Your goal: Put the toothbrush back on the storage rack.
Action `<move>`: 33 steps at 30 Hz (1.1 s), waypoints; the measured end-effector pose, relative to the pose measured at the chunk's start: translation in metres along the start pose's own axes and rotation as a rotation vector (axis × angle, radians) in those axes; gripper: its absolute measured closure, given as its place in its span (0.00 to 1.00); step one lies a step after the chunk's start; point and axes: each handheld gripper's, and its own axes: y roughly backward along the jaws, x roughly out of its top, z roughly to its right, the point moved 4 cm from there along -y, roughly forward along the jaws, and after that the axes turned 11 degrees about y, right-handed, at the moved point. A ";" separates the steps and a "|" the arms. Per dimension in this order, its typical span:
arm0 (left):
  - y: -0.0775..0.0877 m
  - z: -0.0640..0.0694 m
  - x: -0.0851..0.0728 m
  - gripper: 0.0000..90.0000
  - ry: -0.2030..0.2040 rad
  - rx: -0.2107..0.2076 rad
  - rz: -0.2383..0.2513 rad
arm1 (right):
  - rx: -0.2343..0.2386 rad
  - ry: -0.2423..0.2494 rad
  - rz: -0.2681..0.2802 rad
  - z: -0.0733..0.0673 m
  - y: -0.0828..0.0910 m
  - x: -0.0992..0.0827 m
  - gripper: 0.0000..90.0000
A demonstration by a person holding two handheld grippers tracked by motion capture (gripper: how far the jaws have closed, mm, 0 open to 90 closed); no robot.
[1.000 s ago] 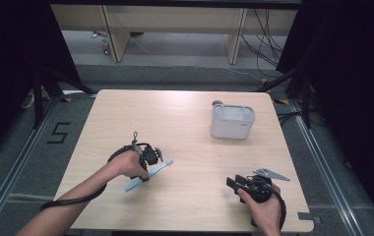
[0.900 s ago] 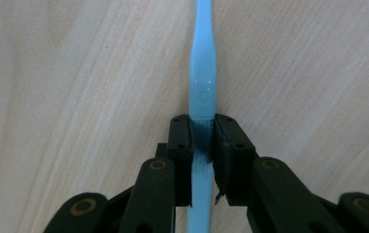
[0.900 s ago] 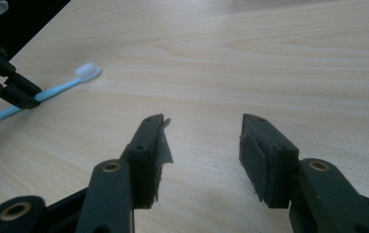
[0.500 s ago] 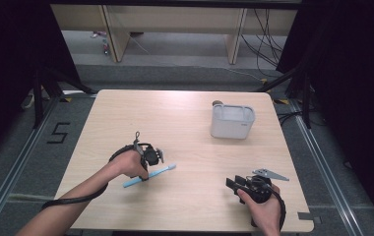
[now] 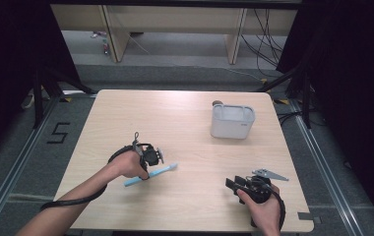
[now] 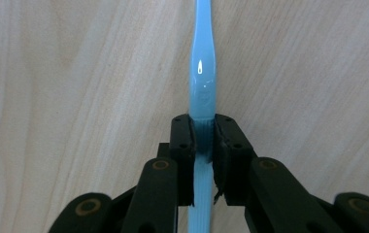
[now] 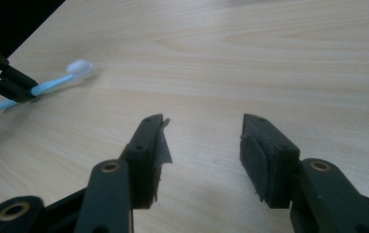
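Clamping a blue toothbrush (image 6: 202, 82), left hand-held gripper (image 6: 203, 136) mid-table, right hand-held gripper (image 7: 202, 145) spread, near front edge.

My left gripper (image 5: 151, 158) grips the blue toothbrush (image 5: 150, 174) on the table (image 5: 185, 123), well left of the white container (image 5: 232, 121). My right gripper (image 5: 241, 185) sits below the container.

We are seeing a light blue toothbrush (image 5: 151, 174) with a white bristle head lying low across the near left part of the wooden table (image 5: 185, 123), head pointing right. The left gripper (image 6: 203, 141) is clamping its handle.
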 end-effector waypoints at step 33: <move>0.035 0.012 -0.004 0.88 0.040 -0.009 0.360 | 0.004 0.005 0.002 -0.004 -0.002 0.001 0.57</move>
